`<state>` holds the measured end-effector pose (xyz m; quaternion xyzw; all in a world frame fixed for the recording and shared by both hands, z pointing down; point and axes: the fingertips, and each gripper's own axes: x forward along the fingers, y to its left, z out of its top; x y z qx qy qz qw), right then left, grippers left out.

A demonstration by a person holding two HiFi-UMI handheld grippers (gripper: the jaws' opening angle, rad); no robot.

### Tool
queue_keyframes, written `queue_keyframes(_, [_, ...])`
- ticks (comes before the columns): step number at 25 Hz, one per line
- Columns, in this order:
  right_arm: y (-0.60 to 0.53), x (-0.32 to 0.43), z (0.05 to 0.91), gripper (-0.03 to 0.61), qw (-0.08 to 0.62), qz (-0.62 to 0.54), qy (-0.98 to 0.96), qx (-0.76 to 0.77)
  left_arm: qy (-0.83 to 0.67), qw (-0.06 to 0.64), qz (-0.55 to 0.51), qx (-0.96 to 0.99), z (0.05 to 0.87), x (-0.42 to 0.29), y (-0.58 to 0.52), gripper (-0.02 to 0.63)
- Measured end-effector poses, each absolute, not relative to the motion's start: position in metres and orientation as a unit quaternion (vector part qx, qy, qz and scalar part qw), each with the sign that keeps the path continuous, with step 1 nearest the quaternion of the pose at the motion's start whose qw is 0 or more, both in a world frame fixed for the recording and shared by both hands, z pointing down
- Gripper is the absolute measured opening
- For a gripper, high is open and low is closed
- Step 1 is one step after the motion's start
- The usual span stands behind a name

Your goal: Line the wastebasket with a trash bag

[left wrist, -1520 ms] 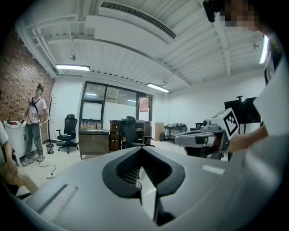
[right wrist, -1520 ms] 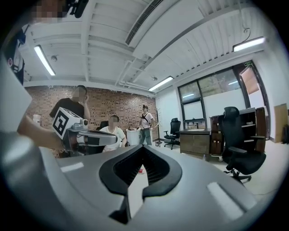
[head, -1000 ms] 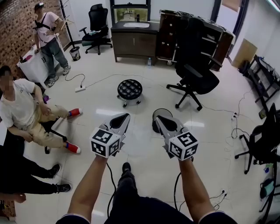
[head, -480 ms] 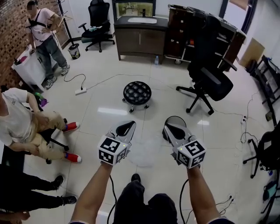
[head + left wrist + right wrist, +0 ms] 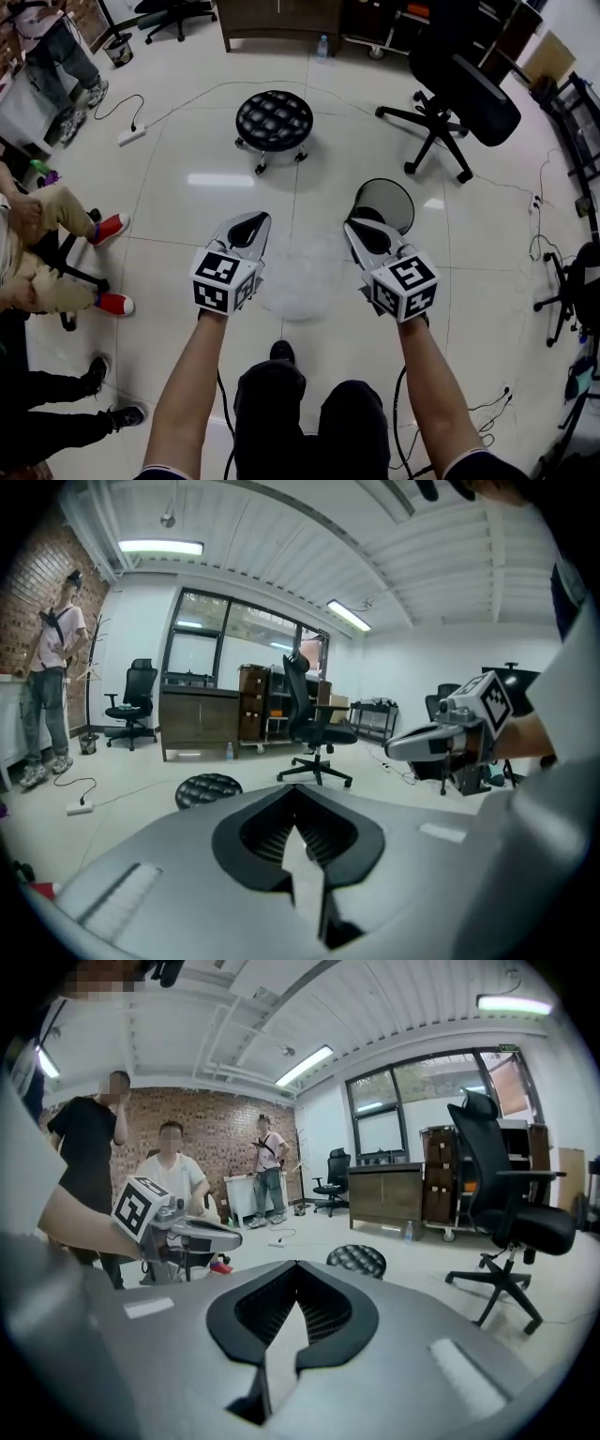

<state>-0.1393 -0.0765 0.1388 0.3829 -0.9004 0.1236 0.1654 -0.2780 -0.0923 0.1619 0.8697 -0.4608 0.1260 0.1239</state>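
Head view, looking steeply down.

- White tiled floor [image 5: 187, 216] fills the scene. The wastebasket [image 5: 386, 201] stands on it right of centre: round, black, mouth up, no liner in it. All places below are taken from the wastebasket.
- Black office chair [image 5: 469, 89]: beyond it and slightly right, well apart.
- Seated person, tan trousers and red shoes [image 5: 111, 226]: far to its left at the frame edge.
- Black tufted stool [image 5: 273, 120] on castors: beyond it and to the left, apart.
- Trash bag [image 5: 302, 277]: a thin, see-through film hanging just left of it and nearer the camera, spread between the 2 grippers and above the floor. It is outside the wastebasket.
- Right gripper [image 5: 361, 230]: its tip overlaps the wastebasket's near-left rim. Whether it touches cannot be told. In the right gripper view the jaws are pressed together, with a pale sliver of the bag's film pinched between them.
- Left gripper [image 5: 251, 221]: further left, on the far side of the bag and level with the right one. In the left gripper view its jaws are likewise pressed together on a pale strip of film.
- White power strip [image 5: 131, 136] with trailing cord: far left and beyond, past the stool.
- Water bottle [image 5: 323, 47]: far beyond, at the foot of the dark cabinet.

Both forearms are bare and run up from the bottom edge. 1 marker cube sits at the back of each gripper.
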Motion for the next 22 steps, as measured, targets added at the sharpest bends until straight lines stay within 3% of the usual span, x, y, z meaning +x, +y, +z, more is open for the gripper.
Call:
queue_keyframes(10, [-0.103,-0.117,0.372,0.002,0.204,0.148,-0.881,0.4,-0.467,0.153,0.169,0.854,0.387,-0.278,-0.118,0.012])
queue_keyframes(22, [-0.141,-0.108,0.527,0.017,0.237,0.174,-0.856,0.426,-0.447,0.165,0.225,0.85,0.525,-0.278,-0.151,0.012])
